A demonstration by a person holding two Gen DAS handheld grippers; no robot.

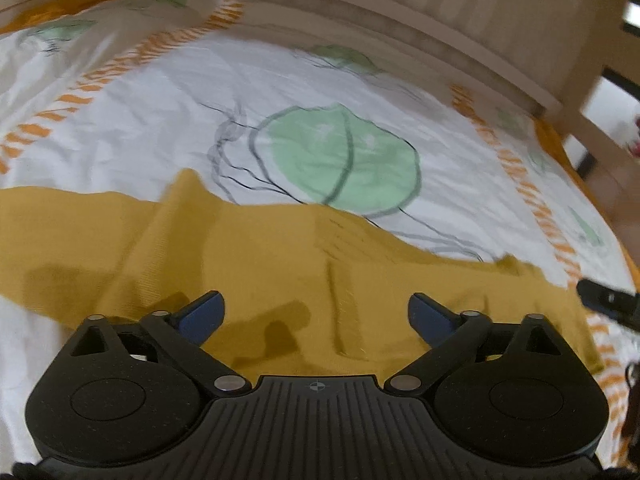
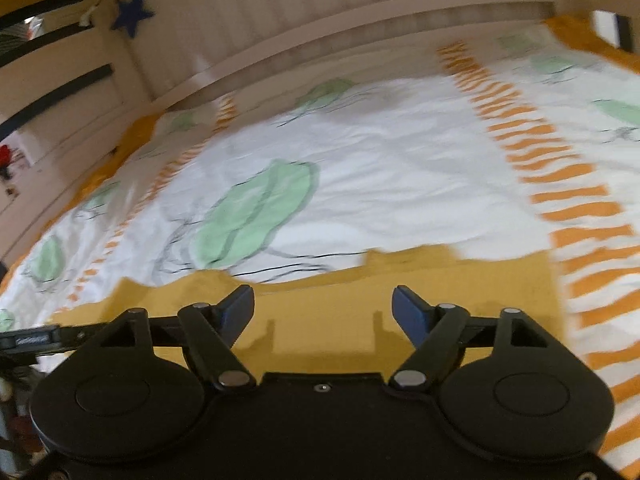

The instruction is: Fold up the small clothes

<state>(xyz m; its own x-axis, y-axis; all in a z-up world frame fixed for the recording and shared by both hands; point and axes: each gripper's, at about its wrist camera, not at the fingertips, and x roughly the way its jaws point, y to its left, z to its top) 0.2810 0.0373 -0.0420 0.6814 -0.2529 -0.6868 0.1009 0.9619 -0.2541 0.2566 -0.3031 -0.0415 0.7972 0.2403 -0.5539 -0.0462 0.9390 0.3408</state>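
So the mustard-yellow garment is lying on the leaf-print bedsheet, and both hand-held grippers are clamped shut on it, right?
Not quite. The mustard-yellow garment does lie on the leaf-print bedsheet, but neither gripper is clamped: the left hand-held gripper and right hand-held gripper both stand open above the cloth, as each wrist view shows.

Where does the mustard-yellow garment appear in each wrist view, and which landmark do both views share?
Left wrist view: the mustard-yellow garment spans the lower middle, from the left edge almost to the right.
Right wrist view: the garment is a low band just above centre bottom, behind the fingers.
Shared landmark: the large green leaf print on the white bedsheet.
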